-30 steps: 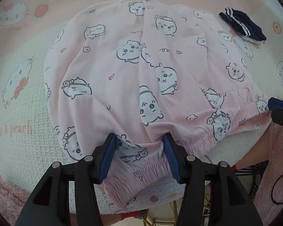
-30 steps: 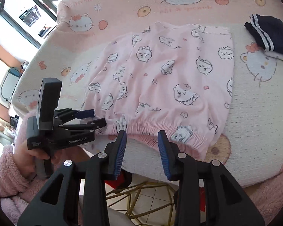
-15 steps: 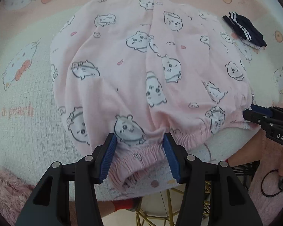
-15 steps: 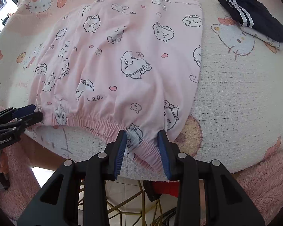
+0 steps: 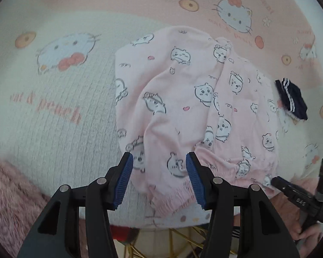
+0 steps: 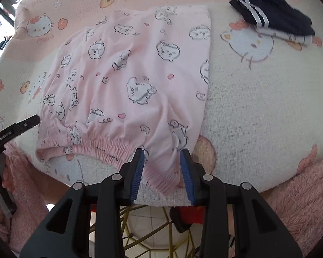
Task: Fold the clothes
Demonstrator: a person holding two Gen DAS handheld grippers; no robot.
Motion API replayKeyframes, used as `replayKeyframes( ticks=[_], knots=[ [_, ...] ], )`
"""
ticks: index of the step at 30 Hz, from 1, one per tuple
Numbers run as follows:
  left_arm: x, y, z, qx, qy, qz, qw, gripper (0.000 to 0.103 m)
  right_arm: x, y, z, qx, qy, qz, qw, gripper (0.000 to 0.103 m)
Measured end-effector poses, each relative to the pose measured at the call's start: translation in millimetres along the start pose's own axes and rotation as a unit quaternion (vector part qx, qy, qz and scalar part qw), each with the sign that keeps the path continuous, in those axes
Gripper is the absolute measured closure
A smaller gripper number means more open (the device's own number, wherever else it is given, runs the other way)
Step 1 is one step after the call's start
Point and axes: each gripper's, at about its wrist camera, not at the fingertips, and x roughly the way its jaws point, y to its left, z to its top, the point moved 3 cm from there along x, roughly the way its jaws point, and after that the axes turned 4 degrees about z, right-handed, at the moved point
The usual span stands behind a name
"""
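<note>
Item: pink printed garment (image 6: 131, 81), lying on the desk (image 6: 258, 111) under a cartoon-cat cover, elastic waistband (image 6: 103, 148) at the near edge.

Left tongs (image 5: 159, 177): spread, straddling the near left waistband corner; fabric lies between the pads, not pinched.

Right tongs (image 6: 162, 172): spread, straddling the near right waistband corner; likewise not pinched.

Folded dark striped garment (image 6: 273, 15): lying at the far right, well apart from the pink one.

Progress: early, by judgement. One piece appears finished and set aside. The pink piece is laid roughly flat with some wrinkles; no fold across it is visible. Gripping both corners and folding remain.
</note>
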Motion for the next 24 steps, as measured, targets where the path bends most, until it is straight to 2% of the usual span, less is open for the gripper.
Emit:
replayKeyframes(
  ticks=[4, 7, 10, 13, 15, 17, 19, 21, 23, 24],
  knots=[
    [0.6, 9.5, -20.0, -0.042, 0.026, -0.031, 0.9983, 0.05, 1.5, -1.8, -5.3, 0.038, 0.013, 0.028, 0.999, 0.068],
    [6.0, 14.0, -22.5, -0.066, 0.032, -0.044, 0.9963, 0.05, 7.8, -7.8, -9.9, 0.044, 0.033, 0.02, 0.998, 0.068],
    [11.4, 18.6, -25.0, -0.09, 0.039, -0.057, 0.9935, 0.05, 1.6, -5.9, -11.6, 0.038, 0.025, 0.004, 0.999, 0.068],
    [16.8, 23.2, -26.8, -0.114, 0.044, -0.068, 0.9902, 0.05, -13.6, -6.6, -12.9, 0.035, -0.008, -0.011, 0.999, 0.068],
    [25.3, 25.0, -26.6, -0.106, 0.055, -0.041, 0.992, 0.05, -17.7, -7.6, -12.3, 0.033, -0.018, -0.013, 0.999, 0.068],
    [35.0, 24.5, -29.2, -0.087, 0.068, -0.005, 0.9939, 0.05, -9.5, -9.7, -15.0, 0.034, -0.002, -0.024, 0.999, 0.068],
    [33.1, 15.5, -32.1, -0.055, 0.064, 0.021, 0.9962, 0.05, -1.7, -11.6, -18.8, 0.032, 0.021, -0.036, 0.999, 0.068],
    [34.1, 7.3, -37.4, -0.025, 0.066, 0.048, 0.9963, 0.05, -4.4, -8.0, -20.8, 0.023, 0.019, -0.042, 0.999, 0.068],
    [31.4, 2.9, -41.8, -0.023, 0.067, 0.035, 0.9969, 0.05, -5.3, -5.9, -24.2, 0.019, 0.024, -0.035, 0.999, 0.068],
    [31.0, 2.4, -43.7, -0.036, 0.072, 0.007, 0.9968, 0.05, -6.3, -5.7, -25.4, 0.022, 0.024, -0.017, 0.999, 0.068]
  ],
)
